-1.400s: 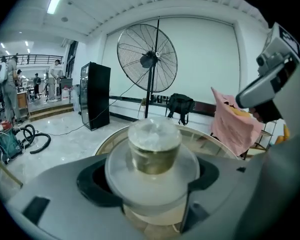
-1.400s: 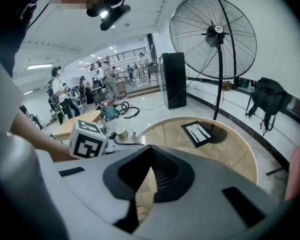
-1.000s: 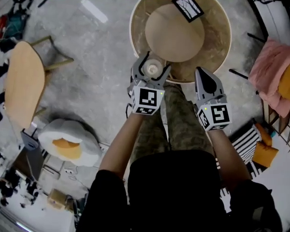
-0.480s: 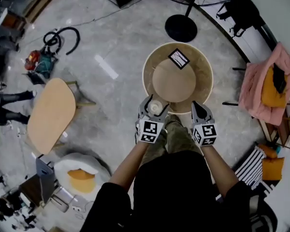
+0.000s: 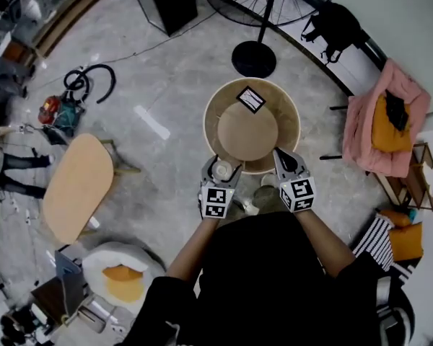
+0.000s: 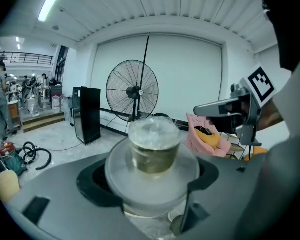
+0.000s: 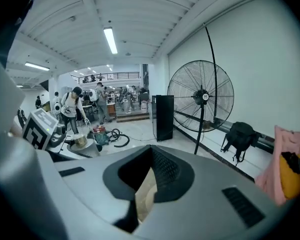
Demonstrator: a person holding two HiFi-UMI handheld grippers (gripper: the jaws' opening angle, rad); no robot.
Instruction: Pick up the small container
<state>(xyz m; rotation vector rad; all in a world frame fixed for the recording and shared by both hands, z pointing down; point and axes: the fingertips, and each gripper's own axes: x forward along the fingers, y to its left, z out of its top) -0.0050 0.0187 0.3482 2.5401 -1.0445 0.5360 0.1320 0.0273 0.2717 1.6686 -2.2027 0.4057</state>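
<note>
Small round translucent plastic container (image 6: 154,158) with frosted lid (image 6: 154,132), clasped between fingers of left gripper (image 5: 222,164); fingers of right gripper (image 5: 279,154) closed together, empty

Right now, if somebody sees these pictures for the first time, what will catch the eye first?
First the small container, clear with a wide rim, clamped in the left gripper and seen over the near edge of the round table in the head view. Next come the tall pedestal fan beyond the table and the pink cloth at the right. The right gripper is shut and empty.
</note>
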